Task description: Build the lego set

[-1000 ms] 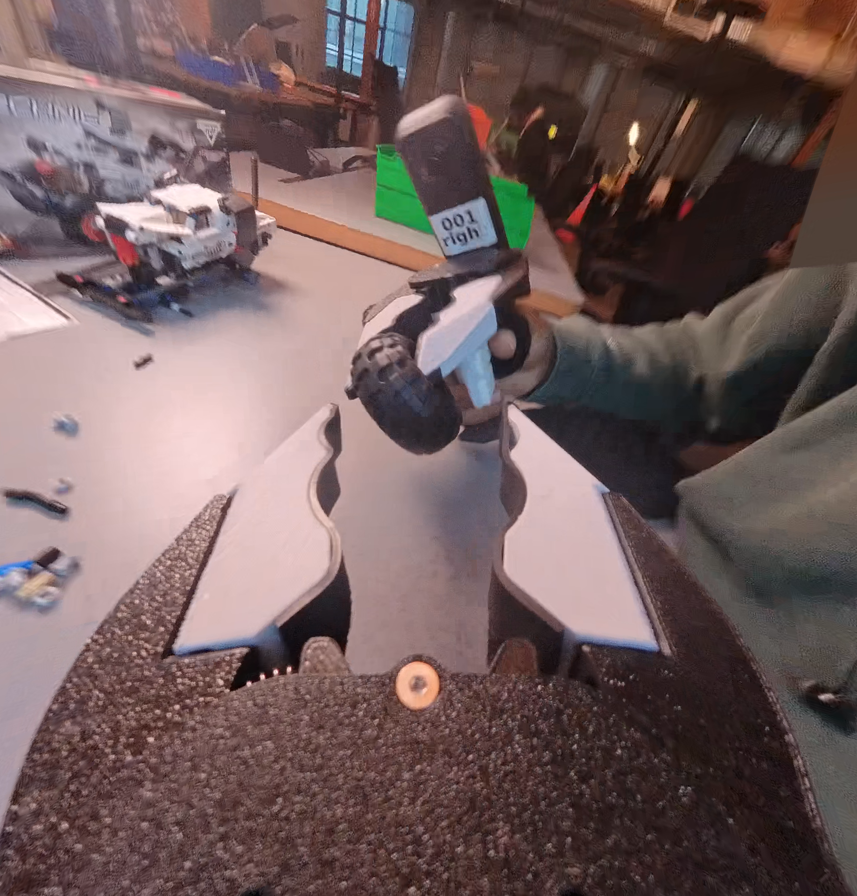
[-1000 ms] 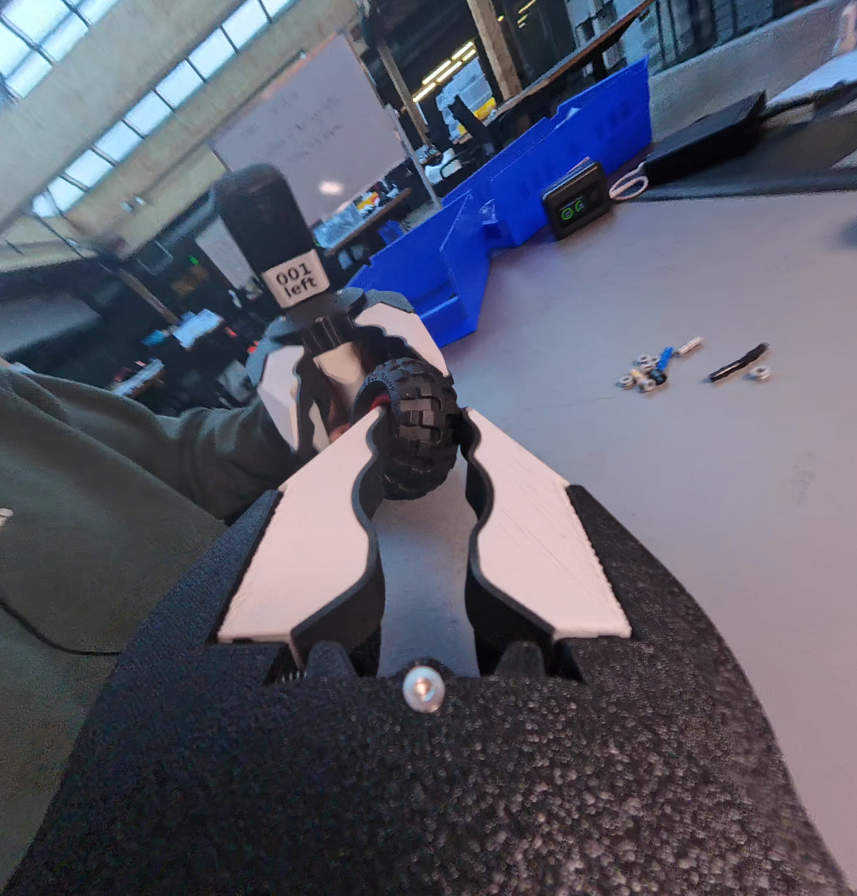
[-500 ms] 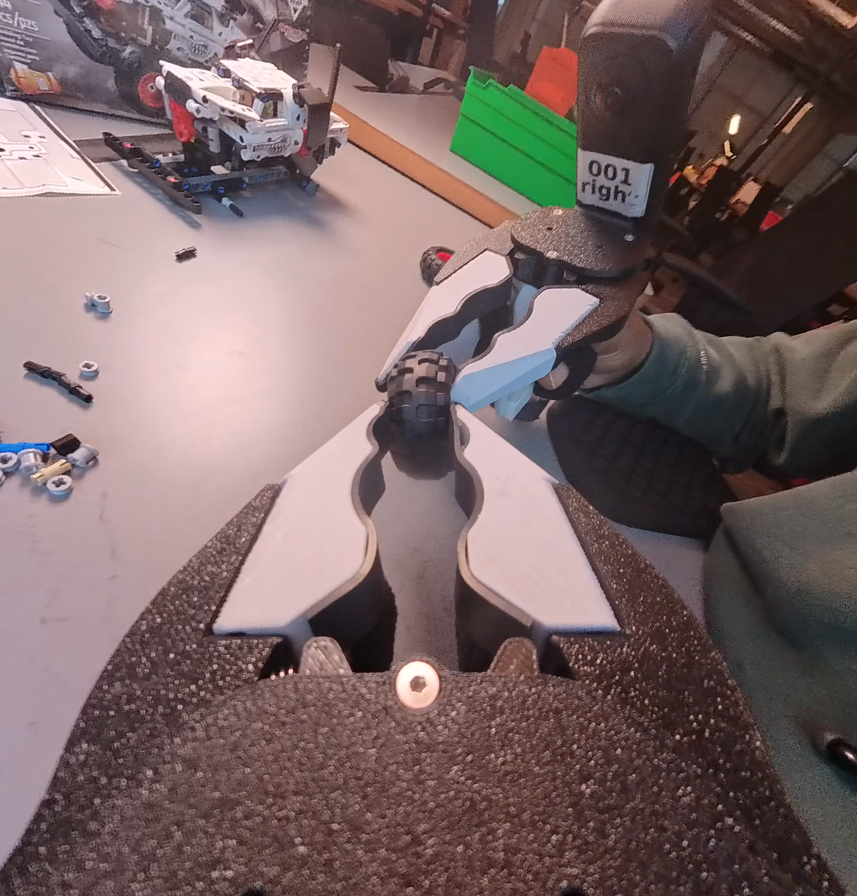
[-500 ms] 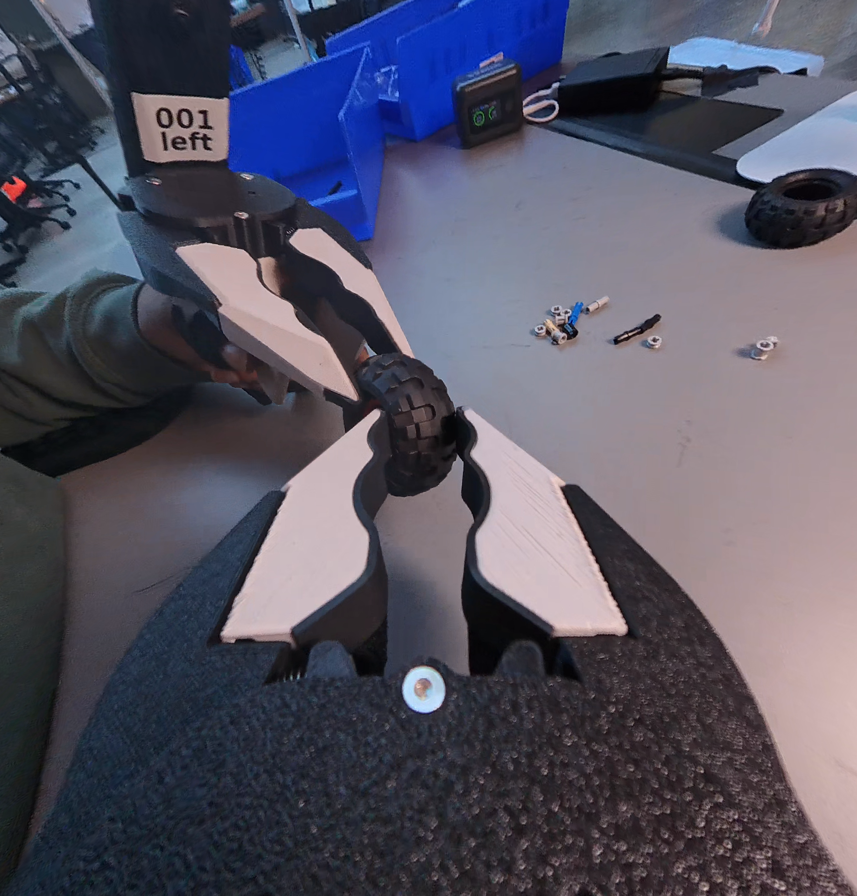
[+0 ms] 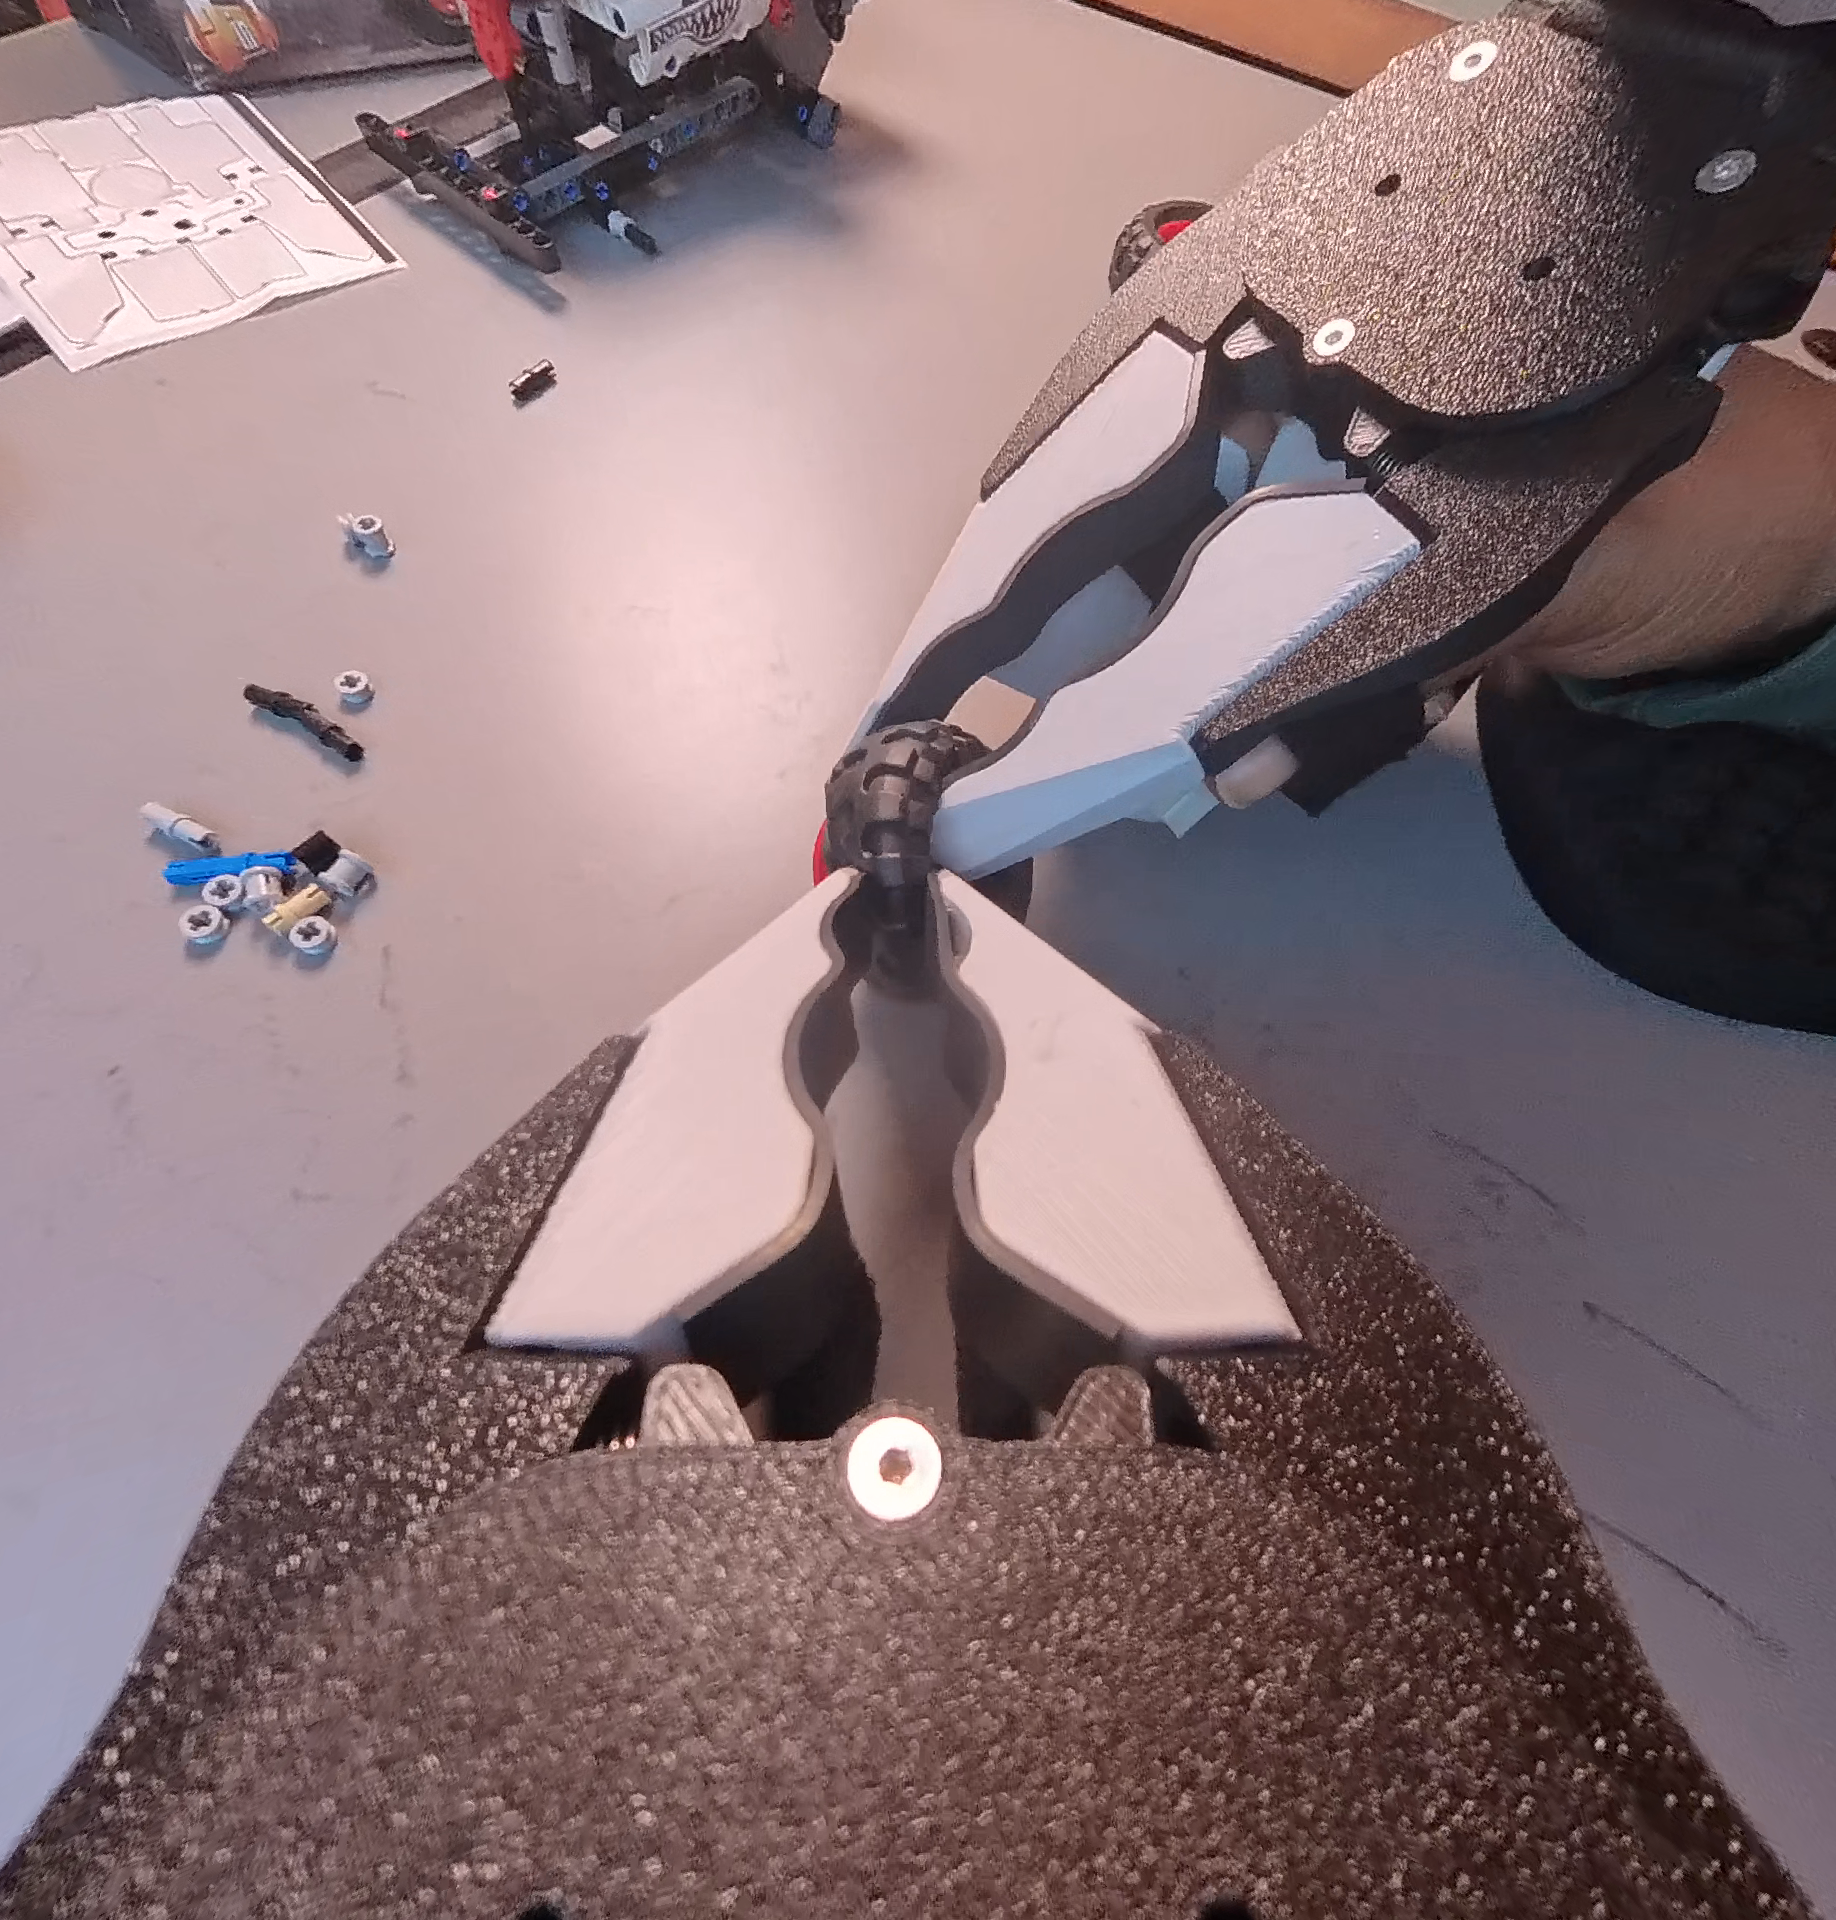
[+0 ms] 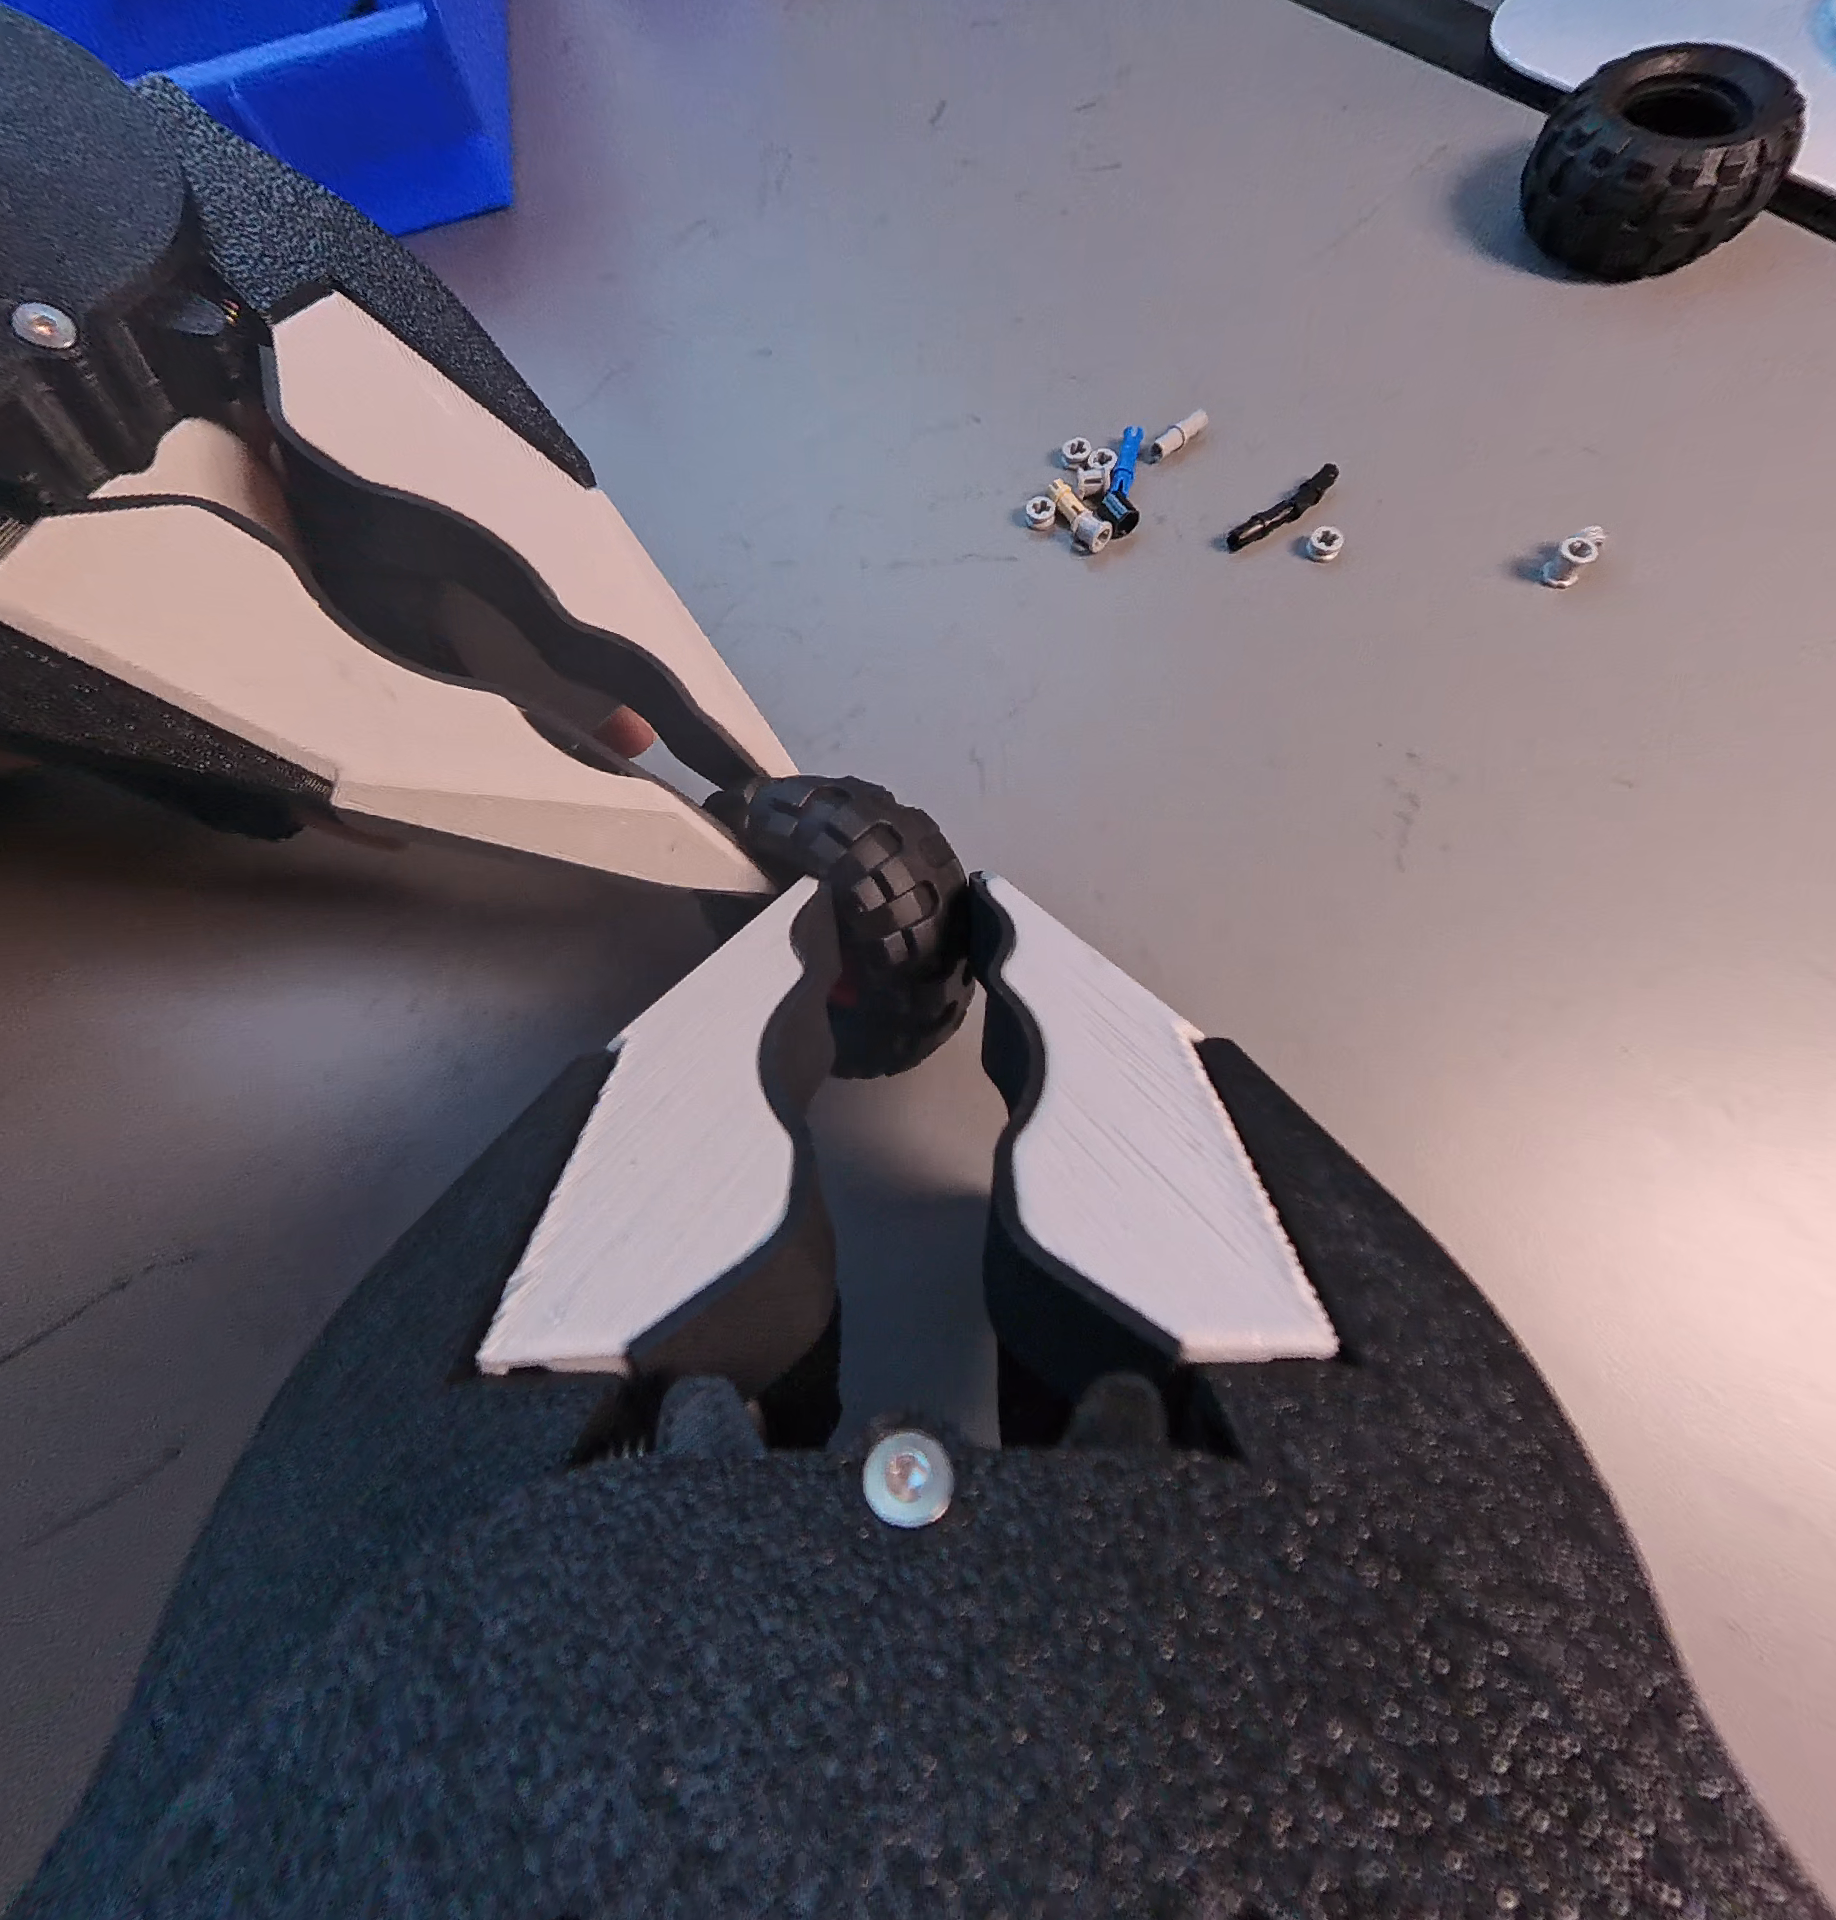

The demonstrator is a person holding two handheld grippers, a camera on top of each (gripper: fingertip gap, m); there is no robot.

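On the left of the left wrist view, a white printed sheet (image 5: 155,249) lies flat on the grey table (image 5: 602,582), with a part-built toy truck (image 5: 623,94) behind it at the top edge. Nearer, a lone grey bush (image 5: 370,532), a thin black pin (image 5: 303,711) and a huddle of small grey, blue and tan pieces (image 5: 259,883) sit well apart from the grippers. In the middle, the left gripper (image 5: 886,891) is nearly closed, its tips pinching the lower part of a small black knobbly wheel (image 5: 893,800); a bit of red shows at the wheel's side. From the upper right the right gripper (image 5: 909,805) meets it, narrowed onto the same wheel, which is held just above the table. In the right wrist view, the blue bin (image 6: 374,114) stands at the upper left, the wheel (image 6: 883,925) sits between the right gripper's (image 6: 893,894) tips, the small pieces (image 6: 1096,488) lie beyond, and a larger loose tyre (image 6: 1662,156) rests at the far right.
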